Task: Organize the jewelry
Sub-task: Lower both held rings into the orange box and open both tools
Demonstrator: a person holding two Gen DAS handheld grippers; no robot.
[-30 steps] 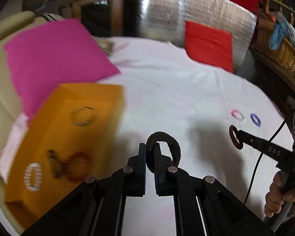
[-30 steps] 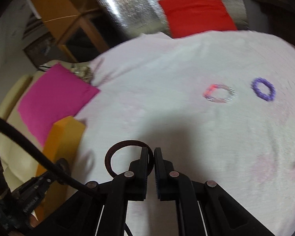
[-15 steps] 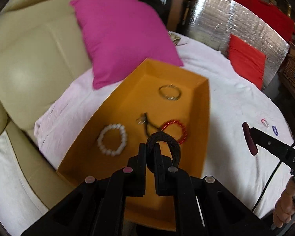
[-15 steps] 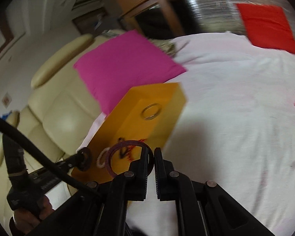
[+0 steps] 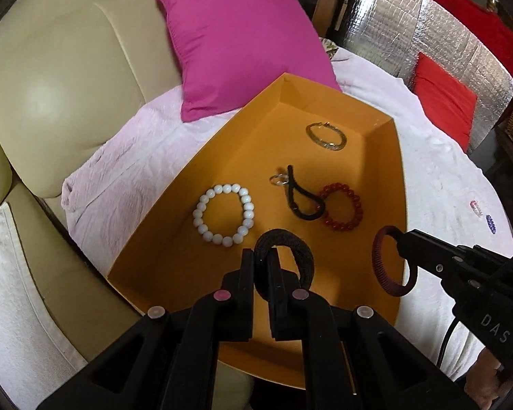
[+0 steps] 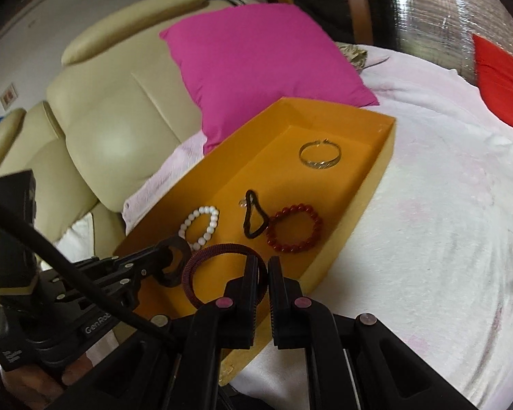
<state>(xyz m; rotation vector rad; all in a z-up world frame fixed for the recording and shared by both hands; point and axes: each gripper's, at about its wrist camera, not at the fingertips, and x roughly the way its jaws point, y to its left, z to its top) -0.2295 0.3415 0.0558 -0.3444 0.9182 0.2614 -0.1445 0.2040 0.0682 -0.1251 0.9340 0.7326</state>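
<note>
An orange tray [image 5: 390, 157] [image 6: 383, 157] lies on the white bed cover. In it are a white bead bracelet [image 5: 222, 218] [image 6: 200, 225], a red bead bracelet [image 5: 342, 212] [image 6: 294, 229], a black hair tie [image 5: 301, 201] [image 6: 253, 222] and a gold bangle [image 5: 326, 136] [image 6: 319, 155]. My left gripper [image 5: 264, 256] is shut on a black braided band [image 5: 290, 256] [image 6: 174, 261] above the tray's near end. My right gripper [image 6: 263, 266] [image 5: 398, 239] is shut on a dark red ring band [image 6: 222, 273] [image 5: 390, 263] over the tray's near right rim.
A magenta pillow [image 5: 239, 37] [image 6: 263, 68] leans on the cream padded headboard [image 5: 51, 68] behind the tray. A pink bracelet [image 5: 475, 206] and a purple one [image 5: 491, 222] lie on the cover at far right. A red cushion [image 5: 444, 102] stands against a silver panel.
Both grippers have swung left from the middle of the bed to over the tray, each still holding its band. The right gripper has closed in on the tray's near right rim.
</note>
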